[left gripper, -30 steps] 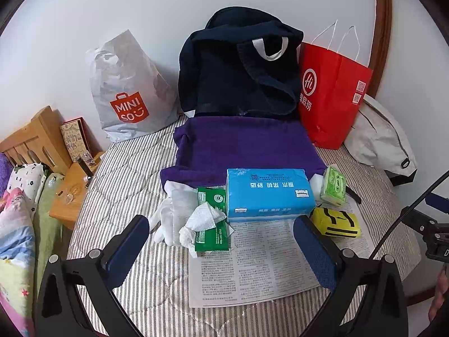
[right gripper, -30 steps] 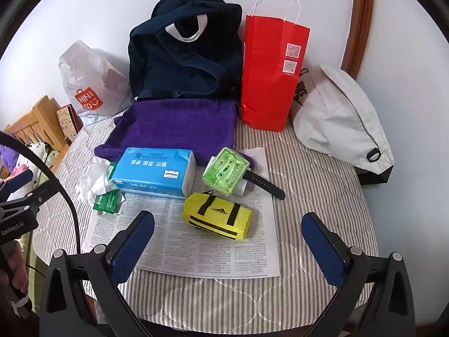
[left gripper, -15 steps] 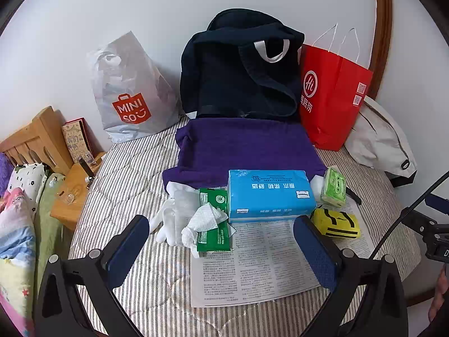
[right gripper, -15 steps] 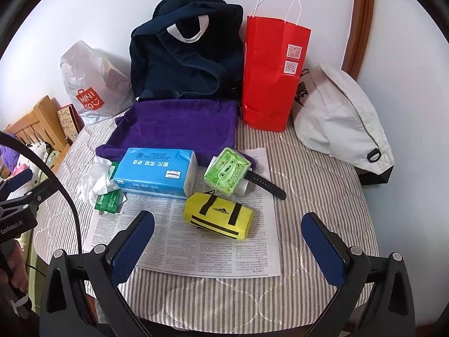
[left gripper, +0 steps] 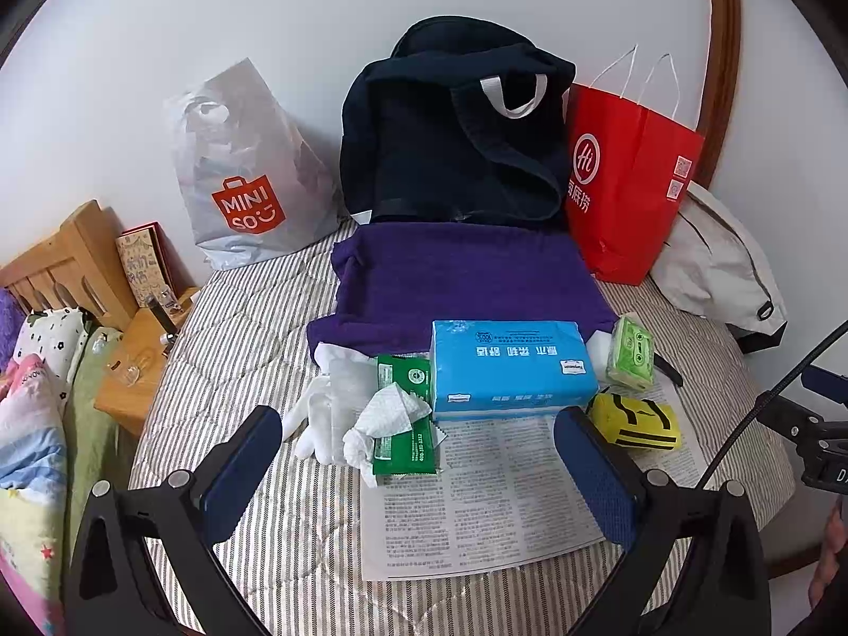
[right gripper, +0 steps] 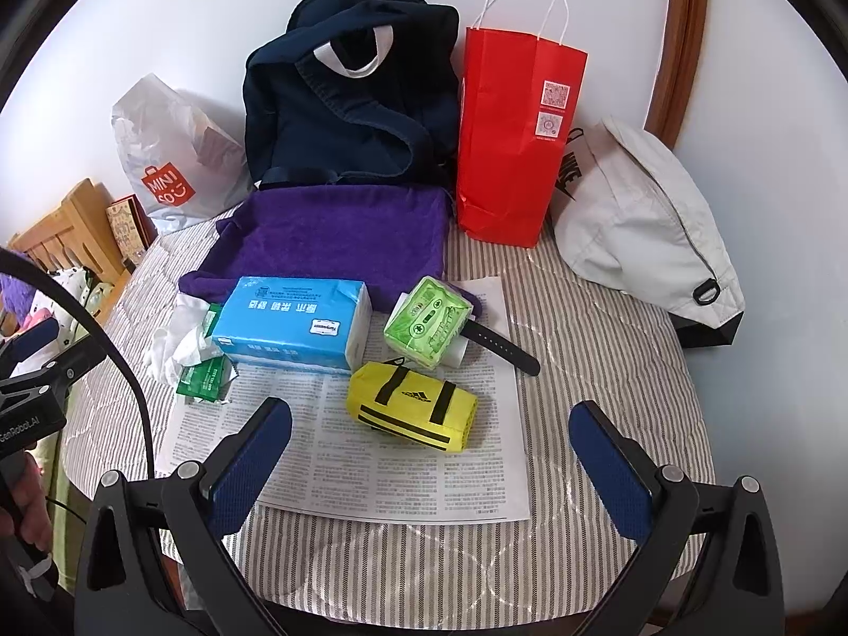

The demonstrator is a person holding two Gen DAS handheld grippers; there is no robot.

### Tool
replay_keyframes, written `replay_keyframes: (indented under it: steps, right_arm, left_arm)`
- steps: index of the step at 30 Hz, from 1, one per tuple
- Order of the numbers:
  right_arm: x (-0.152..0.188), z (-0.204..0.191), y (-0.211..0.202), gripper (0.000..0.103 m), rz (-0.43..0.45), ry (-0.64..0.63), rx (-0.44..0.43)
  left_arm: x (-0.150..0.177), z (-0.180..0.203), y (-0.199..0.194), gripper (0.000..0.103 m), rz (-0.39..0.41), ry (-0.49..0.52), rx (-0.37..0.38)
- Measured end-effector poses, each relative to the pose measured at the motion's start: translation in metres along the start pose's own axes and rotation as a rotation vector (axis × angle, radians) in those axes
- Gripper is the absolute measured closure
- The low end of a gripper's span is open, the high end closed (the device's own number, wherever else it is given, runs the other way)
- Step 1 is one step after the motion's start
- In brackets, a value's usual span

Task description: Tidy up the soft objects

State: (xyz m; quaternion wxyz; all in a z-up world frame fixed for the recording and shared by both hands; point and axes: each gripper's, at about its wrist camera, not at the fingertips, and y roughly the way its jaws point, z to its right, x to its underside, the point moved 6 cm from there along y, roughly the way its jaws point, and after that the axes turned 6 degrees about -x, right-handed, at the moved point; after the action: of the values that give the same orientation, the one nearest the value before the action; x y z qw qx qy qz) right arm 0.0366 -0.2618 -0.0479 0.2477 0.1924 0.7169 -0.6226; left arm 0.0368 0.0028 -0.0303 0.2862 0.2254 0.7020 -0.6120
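Note:
A blue tissue pack [left gripper: 509, 365] [right gripper: 291, 320] lies on a newspaper [left gripper: 493, 503] [right gripper: 371, 456]. Left of it are a green wipes pack [left gripper: 405, 424] [right gripper: 204, 371] with a crumpled tissue and a white glove [left gripper: 328, 403]. A yellow mini bag [left gripper: 636, 421] [right gripper: 411, 413] and a light green tissue pack [left gripper: 630, 352] [right gripper: 426, 320] lie to the right. A purple towel [left gripper: 461, 281] [right gripper: 339, 233] lies behind. My left gripper [left gripper: 418, 471] is open and empty above the newspaper's near edge. My right gripper [right gripper: 432, 469] is open and empty, in front of the yellow bag.
A dark navy bag [left gripper: 461, 132] [right gripper: 350, 95], a red paper bag [left gripper: 625, 185] [right gripper: 514, 138], a grey Miniso bag [left gripper: 244, 175] [right gripper: 164, 159] and a white Nike bag [left gripper: 715, 265] [right gripper: 641, 222] stand along the wall. A black watch strap [right gripper: 498, 347] lies by the green pack. Wooden furniture [left gripper: 69, 265] stands left.
Both grippers drifted very slightly; the scene has shifted a little in both views. Nothing was taken hold of or moved on the table.

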Motion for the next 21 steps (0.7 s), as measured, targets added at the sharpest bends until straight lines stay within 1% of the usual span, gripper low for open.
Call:
replay_keyframes:
  steps: [7,15,16,21]
  right_arm:
    - [0.001,0.004,0.01,0.0,-0.016,0.01,-0.004]
    - [0.002,0.012,0.026,0.0,-0.041,0.024,-0.014]
    - [0.003,0.013,0.029,0.0,-0.045,0.025,-0.014]
    - [0.006,0.015,0.04,0.0,-0.068,0.026,-0.016]
  left_arm:
    - [0.002,0.001,0.005,0.0,-0.006,-0.003,0.009]
    - [0.004,-0.004,0.024,0.0,-0.014,-0.005,0.014]
    - [0.004,-0.006,0.027,0.0,-0.011,-0.004,0.01]
    - [0.011,-0.024,0.05,0.0,-0.02,0.016,-0.056]
